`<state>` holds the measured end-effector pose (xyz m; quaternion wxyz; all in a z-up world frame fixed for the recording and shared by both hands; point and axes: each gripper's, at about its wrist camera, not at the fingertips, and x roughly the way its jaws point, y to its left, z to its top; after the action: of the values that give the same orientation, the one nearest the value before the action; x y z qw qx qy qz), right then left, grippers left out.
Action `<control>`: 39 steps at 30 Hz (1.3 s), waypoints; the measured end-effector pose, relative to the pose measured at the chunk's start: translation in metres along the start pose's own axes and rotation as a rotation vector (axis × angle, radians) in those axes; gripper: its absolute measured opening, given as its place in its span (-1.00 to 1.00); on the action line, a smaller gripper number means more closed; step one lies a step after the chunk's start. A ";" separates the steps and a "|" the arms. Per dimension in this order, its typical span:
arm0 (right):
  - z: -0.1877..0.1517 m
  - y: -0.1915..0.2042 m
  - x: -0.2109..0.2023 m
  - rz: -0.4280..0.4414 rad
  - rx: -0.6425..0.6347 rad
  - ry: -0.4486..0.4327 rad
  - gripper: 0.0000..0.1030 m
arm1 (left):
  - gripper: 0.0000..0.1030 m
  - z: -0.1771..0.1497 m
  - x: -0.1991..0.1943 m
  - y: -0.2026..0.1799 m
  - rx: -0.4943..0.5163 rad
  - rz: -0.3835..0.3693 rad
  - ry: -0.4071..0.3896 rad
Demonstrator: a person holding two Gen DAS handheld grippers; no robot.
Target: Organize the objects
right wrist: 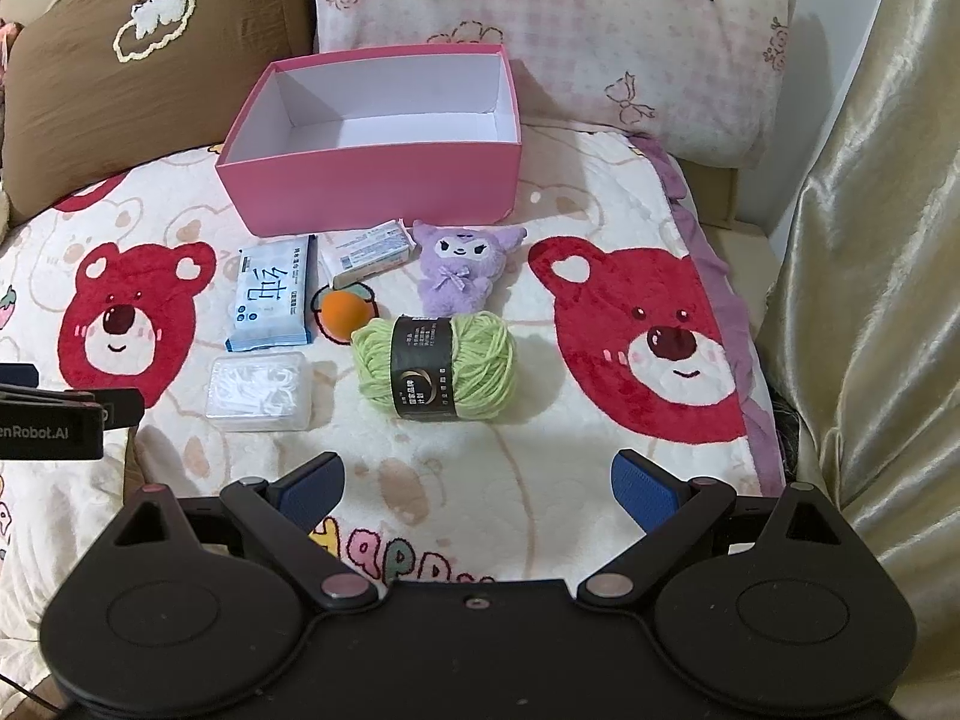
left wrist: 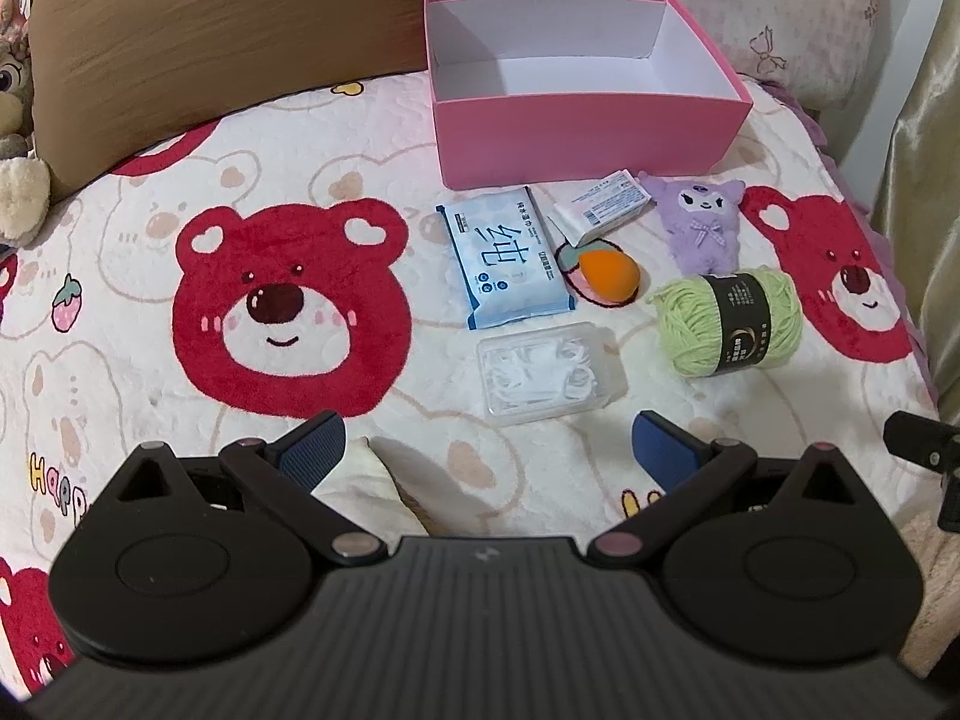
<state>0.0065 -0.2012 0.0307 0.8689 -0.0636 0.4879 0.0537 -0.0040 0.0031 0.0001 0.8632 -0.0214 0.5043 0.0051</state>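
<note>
Both claws hover wide open and empty, left claw (left wrist: 487, 450), right claw (right wrist: 478, 486). Green yarn ball (right wrist: 435, 365) lies on the bed before the empty pink box (right wrist: 366, 192): soft, light, squashy, best pinched across its banded middle.

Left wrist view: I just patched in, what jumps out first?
An open, empty pink box stands at the far end of the bear-print blanket. In front of it lie small items: wipes pack, orange sponge, purple plush and green yarn. Nearest, the left hand-held gripper hangs open.
</note>
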 end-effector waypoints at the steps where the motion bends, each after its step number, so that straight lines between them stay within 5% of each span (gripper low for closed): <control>1: 0.000 0.000 0.000 -0.001 0.000 0.000 0.90 | 1.00 0.000 0.000 0.000 0.001 0.000 -0.001; 39: 0.002 -0.003 -0.004 -0.023 -0.011 -0.005 0.90 | 1.00 0.001 -0.010 0.000 -0.010 0.002 -0.001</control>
<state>0.0063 -0.2044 0.0352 0.8702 -0.0736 0.4849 0.0465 -0.0080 0.0037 0.0097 0.8635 -0.0249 0.5037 0.0086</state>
